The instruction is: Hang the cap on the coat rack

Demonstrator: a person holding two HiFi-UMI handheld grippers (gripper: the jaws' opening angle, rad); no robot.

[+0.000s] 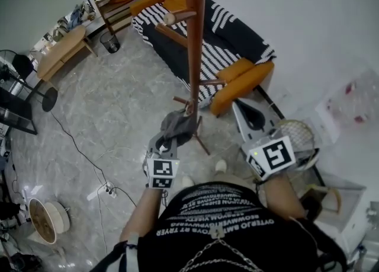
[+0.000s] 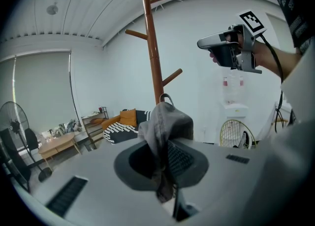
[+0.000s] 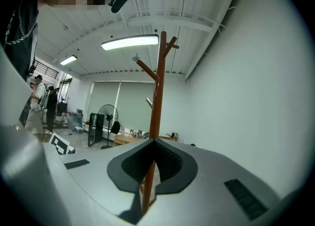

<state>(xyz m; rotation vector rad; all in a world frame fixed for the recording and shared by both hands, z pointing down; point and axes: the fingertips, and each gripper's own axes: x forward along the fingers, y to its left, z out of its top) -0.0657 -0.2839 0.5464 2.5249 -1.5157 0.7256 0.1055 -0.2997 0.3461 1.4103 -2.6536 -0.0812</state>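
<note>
Approach step: the left hand-held gripper (image 1: pixel 170 141), clamped on the grey cap (image 2: pixel 167 121), holds it just beside the coat rack (image 1: pixel 194 40). The right hand-held gripper (image 3: pixel 155 144), jaws together and empty, hovers nearby. The next move likely calls for lifting the cap onto a peg (image 2: pixel 172 77).

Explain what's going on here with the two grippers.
A person holds a gripper in each hand beside a wooden coat rack. The left gripper is clamped on a grey cap, held close to the rack's pole near a low peg; the cap is not hung yet. The right gripper is empty, jaws together, off to the pole's right.
</note>
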